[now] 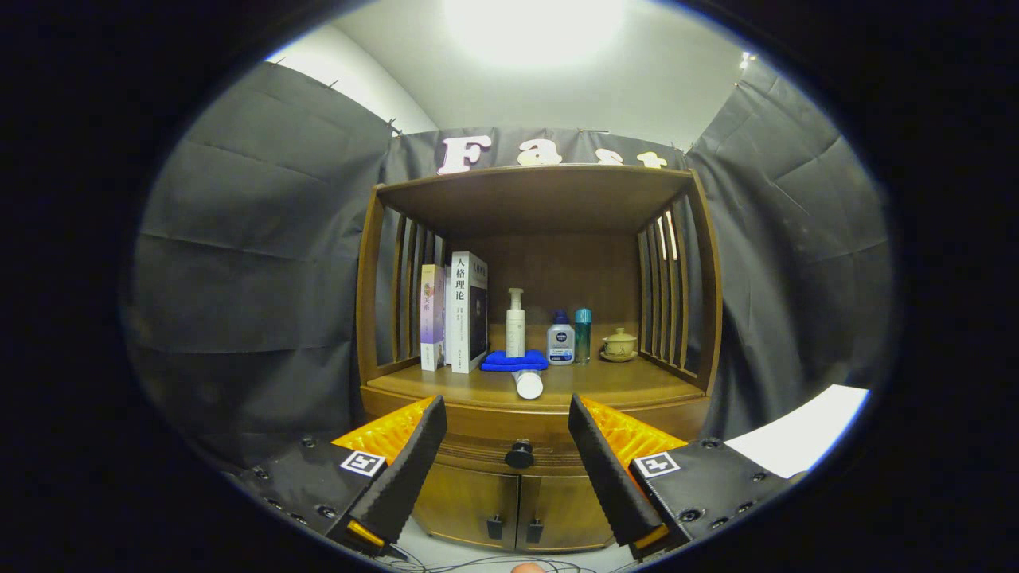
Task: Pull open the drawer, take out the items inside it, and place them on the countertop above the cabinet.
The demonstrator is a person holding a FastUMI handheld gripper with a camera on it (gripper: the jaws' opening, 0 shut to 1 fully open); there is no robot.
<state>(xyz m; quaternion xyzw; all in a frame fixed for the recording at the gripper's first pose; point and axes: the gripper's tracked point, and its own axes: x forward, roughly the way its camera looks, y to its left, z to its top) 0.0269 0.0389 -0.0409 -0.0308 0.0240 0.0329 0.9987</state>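
A wooden cabinet stands ahead of me with its drawer closed; the drawer's round dark knob sits between my two fingers and a little beyond them. My gripper is open and holds nothing. Above the drawer lies the wooden countertop. On it a white tube lies with its end toward me, in front of a folded blue cloth. What is inside the drawer is hidden.
At the back of the countertop stand two books, a white pump bottle, a small clear bottle, a teal bottle and a lidded cup. Slatted side walls and a top shelf enclose it. Two lower doors have small handles.
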